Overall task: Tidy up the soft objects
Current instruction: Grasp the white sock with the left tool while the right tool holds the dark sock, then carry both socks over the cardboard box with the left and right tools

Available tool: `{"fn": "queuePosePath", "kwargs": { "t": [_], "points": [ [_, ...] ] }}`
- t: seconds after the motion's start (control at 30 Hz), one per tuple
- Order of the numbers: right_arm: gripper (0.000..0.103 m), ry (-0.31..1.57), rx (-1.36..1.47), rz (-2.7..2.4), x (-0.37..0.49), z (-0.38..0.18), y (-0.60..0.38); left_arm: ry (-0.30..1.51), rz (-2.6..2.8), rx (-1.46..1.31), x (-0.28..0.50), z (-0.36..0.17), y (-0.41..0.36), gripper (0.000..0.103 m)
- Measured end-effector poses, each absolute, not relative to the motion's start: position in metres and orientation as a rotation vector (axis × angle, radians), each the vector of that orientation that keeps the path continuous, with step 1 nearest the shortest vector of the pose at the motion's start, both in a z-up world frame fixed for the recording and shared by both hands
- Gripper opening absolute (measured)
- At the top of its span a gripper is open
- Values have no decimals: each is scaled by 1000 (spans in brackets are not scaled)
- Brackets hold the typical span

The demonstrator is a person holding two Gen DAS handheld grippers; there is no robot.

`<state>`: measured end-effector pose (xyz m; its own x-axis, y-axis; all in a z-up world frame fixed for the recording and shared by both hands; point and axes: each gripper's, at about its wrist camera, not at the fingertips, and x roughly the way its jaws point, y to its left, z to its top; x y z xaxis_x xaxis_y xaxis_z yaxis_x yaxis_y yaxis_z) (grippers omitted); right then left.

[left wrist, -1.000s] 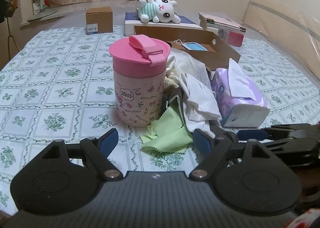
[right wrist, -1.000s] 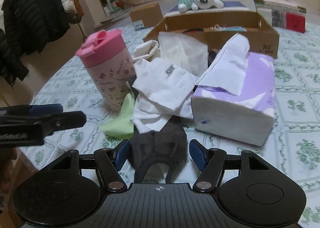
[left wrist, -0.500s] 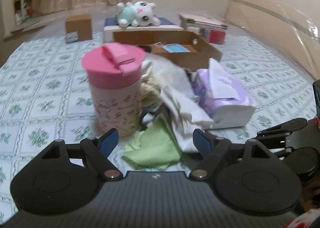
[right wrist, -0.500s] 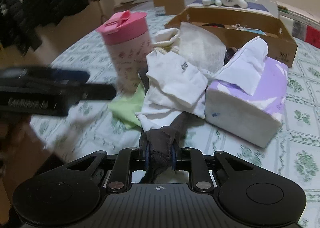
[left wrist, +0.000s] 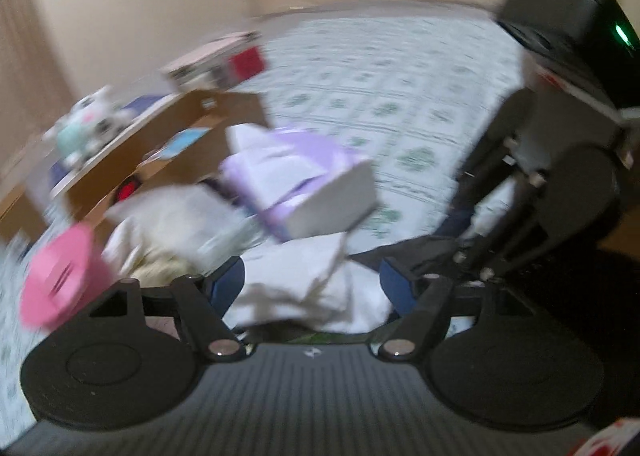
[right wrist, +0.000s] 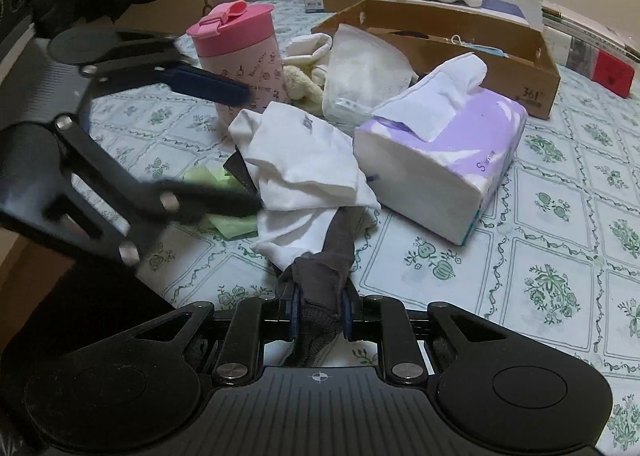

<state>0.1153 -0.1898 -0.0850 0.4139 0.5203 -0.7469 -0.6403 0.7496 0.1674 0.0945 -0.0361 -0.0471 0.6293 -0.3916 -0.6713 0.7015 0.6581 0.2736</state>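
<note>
Clenched on the dark grey knit sock [right wrist: 320,288], the right gripper [right wrist: 319,314] grips its near end; the far end is trapped under the white folded cloth [right wrist: 304,160]. Left gripper [left wrist: 312,286] jaws are closing, pads not yet pressing, with that white cloth between them.

Landmark: purple soft tissue pack [right wrist: 440,172].
- The sock lies just in front of the pack, the white cloth touching the pack's left side.
- Light green wipe cloth [right wrist: 232,224] lies further left, under the white cloth.
- Pink-lidded printed cup [right wrist: 240,56] stands beyond, left.
- Brown cardboard tray [right wrist: 500,68] sits behind the pack.

Judgement: step 1, separating the pile. The next move calls for holding or lifting the white cloth while drawing the sock free.
</note>
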Motion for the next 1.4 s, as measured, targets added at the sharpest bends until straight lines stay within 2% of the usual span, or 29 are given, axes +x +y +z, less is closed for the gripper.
{"fn": "queuePosePath", "kwargs": {
  "t": [0.2, 0.3, 0.4, 0.47, 0.5, 0.57, 0.67, 1.03, 1.4],
  "points": [
    [20, 883, -161, 734, 115, -87, -197, 670, -722, 731, 110, -73, -60, 70],
    [20, 884, -160, 732, 115, -87, -199, 693, -720, 779, 118, -81, -63, 61],
    [20, 883, -150, 728, 115, -87, -201, 712, -712, 790, 124, -85, -65, 50],
    [20, 881, -141, 723, 116, -86, -202, 723, -701, 779, 127, -85, -64, 37],
    [20, 880, -137, 720, 115, -86, -202, 730, -696, 766, 127, -84, -63, 34],
    [20, 877, -126, 712, 115, -85, -203, 738, -680, 733, 128, -81, -61, 19],
    [20, 868, -115, 699, 112, -81, -204, 738, -649, 660, 129, -71, -54, 13],
    [20, 814, -89, 648, 104, -58, -210, 660, -511, 331, 142, 9, 6, 11],
    [20, 722, -139, 626, 95, -19, -211, 571, -444, 210, 150, 89, 41, 11]
  ]
}}
